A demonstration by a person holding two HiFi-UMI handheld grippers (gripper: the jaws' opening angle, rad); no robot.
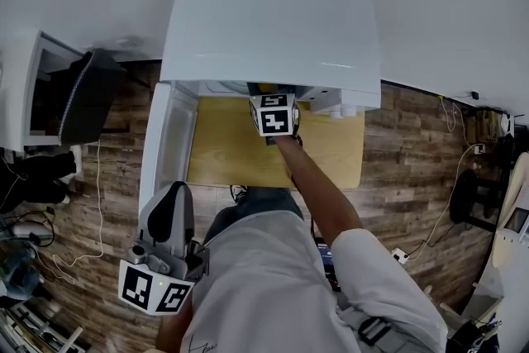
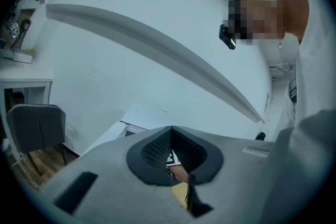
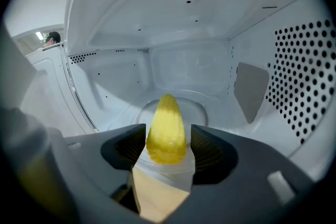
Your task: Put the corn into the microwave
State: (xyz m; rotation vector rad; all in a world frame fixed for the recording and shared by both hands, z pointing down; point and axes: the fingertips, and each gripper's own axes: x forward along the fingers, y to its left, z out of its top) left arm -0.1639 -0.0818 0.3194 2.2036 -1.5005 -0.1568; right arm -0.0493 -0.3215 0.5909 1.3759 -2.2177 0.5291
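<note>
Gripped the yellow corn (image 3: 166, 131) between the 2 jaws of the right gripper (image 3: 168, 150), tip toward 12 o'clock. Faced into the white microwave (image 3: 189, 23), with its round glass plate (image 3: 202, 107) just past the corn and a perforated wall (image 3: 302, 76) at 3 o'clock.

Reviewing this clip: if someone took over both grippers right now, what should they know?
Left gripper: jaws together, nothing in them, held low at the person's side, away from the microwave.
Right gripper: shut on the corn, reaching into the oven cavity, with the corn's tip pointing over the glass plate.
Done: door is open, and the corn is gripped and inside the opening.
Left: the corn does not look set down yet, so lower it onto the plate, open the jaws and pull the gripper out.
</note>
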